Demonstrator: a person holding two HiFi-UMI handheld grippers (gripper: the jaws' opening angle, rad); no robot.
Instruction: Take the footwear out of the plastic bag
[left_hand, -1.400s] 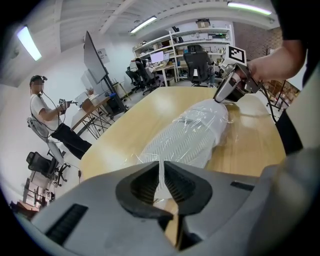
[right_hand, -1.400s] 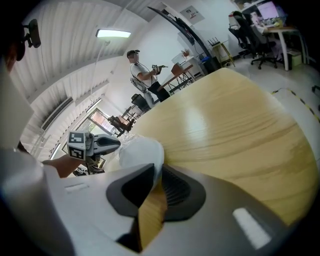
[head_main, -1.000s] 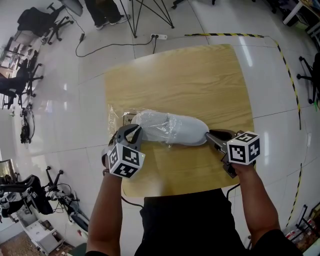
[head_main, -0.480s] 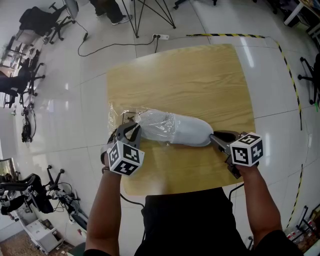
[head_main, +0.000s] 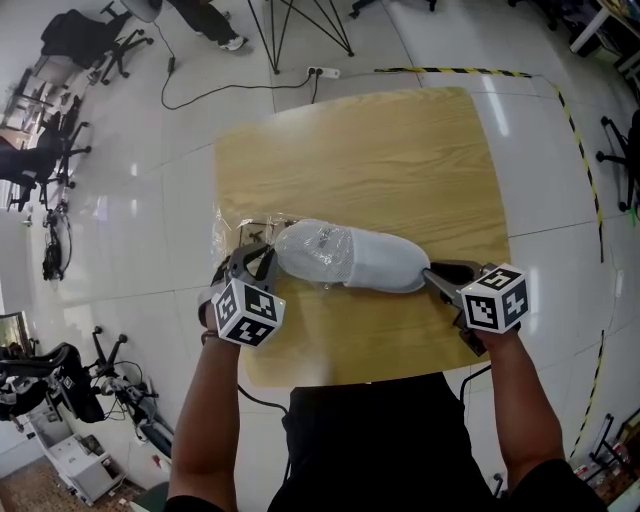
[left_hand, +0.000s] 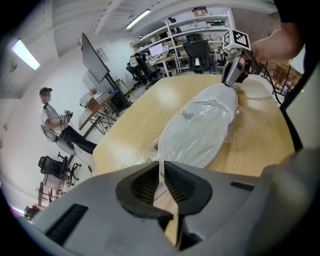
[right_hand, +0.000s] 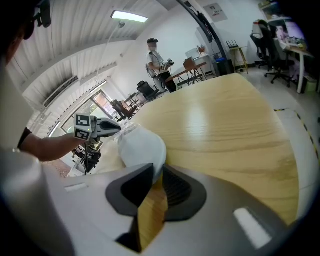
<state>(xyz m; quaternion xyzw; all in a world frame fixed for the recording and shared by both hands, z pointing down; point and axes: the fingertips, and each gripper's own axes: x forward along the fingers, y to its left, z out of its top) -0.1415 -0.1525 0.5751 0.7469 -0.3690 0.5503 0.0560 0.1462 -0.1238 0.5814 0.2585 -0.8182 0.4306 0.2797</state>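
one detail is shown only by the left gripper view: the ribbed sole of the white shoe (left_hand: 200, 127), half wrapped in the plastic bag (left_hand: 136, 158) on the wooden table (left_hand: 150, 107). a bag fold is pinched by the nearly closed left gripper (left_hand: 161, 170), and the shoe's bare toe is clamped in the narrowly parted right gripper (right_hand: 157, 172).

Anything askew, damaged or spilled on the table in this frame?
Nothing stands out. The white shoe lies on its side on the table, half inside the crumpled plastic bag. The left gripper pinches the film; the right gripper grips the shoe's bare end.
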